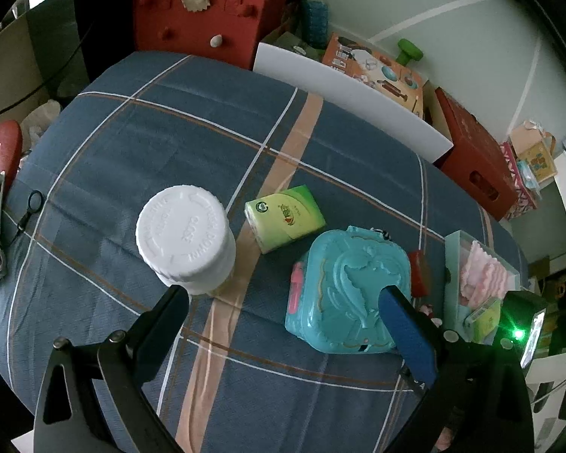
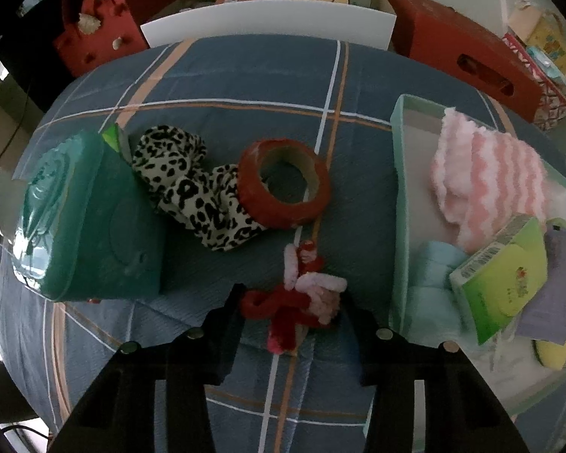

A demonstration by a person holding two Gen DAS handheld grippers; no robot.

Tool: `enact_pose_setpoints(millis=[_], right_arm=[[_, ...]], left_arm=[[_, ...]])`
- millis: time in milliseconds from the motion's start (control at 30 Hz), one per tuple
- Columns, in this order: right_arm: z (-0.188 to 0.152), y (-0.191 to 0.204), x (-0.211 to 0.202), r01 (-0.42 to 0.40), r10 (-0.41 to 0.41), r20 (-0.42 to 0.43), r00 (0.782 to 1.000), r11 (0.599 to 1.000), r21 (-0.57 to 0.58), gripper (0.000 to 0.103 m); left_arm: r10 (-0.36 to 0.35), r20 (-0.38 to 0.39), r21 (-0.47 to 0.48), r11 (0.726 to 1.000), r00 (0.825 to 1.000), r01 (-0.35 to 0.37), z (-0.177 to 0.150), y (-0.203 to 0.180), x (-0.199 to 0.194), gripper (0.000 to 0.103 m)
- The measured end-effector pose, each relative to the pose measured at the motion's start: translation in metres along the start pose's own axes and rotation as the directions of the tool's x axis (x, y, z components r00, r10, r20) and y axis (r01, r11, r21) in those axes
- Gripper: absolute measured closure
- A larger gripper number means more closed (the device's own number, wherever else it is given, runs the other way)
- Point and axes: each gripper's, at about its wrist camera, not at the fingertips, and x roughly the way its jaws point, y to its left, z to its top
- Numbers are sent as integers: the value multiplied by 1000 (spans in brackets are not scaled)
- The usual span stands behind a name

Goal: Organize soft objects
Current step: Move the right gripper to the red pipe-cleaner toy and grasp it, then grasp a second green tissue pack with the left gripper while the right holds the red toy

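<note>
Fingers of the right gripper [image 2: 290, 309] stand on either side of a red and pink fuzzy knot [image 2: 298, 298] lying on the blue plaid cloth [image 2: 245, 75]; the jaws look to touch its two ends, but whether they press it I cannot tell. Just beyond the knot sits a red tape roll [image 2: 283, 183], and a leopard-print scrunchie [image 2: 192, 185] lies against the roll's left side. Left of that rests a teal plastic case [image 2: 86, 226]. To the right stands a pale green tray [image 2: 400, 173] holding a pink striped towel [image 2: 486, 173], a green tissue pack [image 2: 505, 279], a light blue cloth [image 2: 434, 287], a purple cloth [image 2: 551, 294] and something yellow.

The left gripper [image 1: 283, 302] hangs spread wide with nothing between its fingers, above the cloth. Its left finger is near a white-capped jar [image 1: 185, 234], its blue-padded right finger in front of the teal case. Beyond them lies a second green tissue pack [image 1: 285, 217], apart from both. Red bags and boxes stand past the table's far edge.
</note>
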Motion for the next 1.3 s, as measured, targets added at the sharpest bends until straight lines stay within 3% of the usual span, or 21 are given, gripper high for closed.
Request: enact_pose_setpoints(millis=[300,567,867,967,1067,1133,1300], right_arm=[[6,-8,-40,-2,0,82,997,1000,21,55],[8,-14,-79,21,-29,192,981,999,47,55],[8,-26,-83,22,-37,197,980,997,78,55],[10,-27,-80,25,-41,191,981,996,84,55],[11,-28,-78,17,-33,188,982,996,86,55],[11,-29,-78,13,-30,188,982,996,88,55],[11,-34,-79,-3,-17,193,981,995,100,55]], left_arm=[[-2,10,8,1000,1000,2,2,-3,-4,2],[-5,13,11,1000,1000,5,8,-8,-6,3],[0,9,97,995,1000,-1,48,-26,-10,3],[-23,-83,82,996,996,30,71,-26,7,3],[-28,-202,34,999,979,36,88,-22,30,3],[12,-264,-3,1000,965,-13,99,-15,47,3],[28,-357,-99,993,934,-68,108,-5,74,3]])
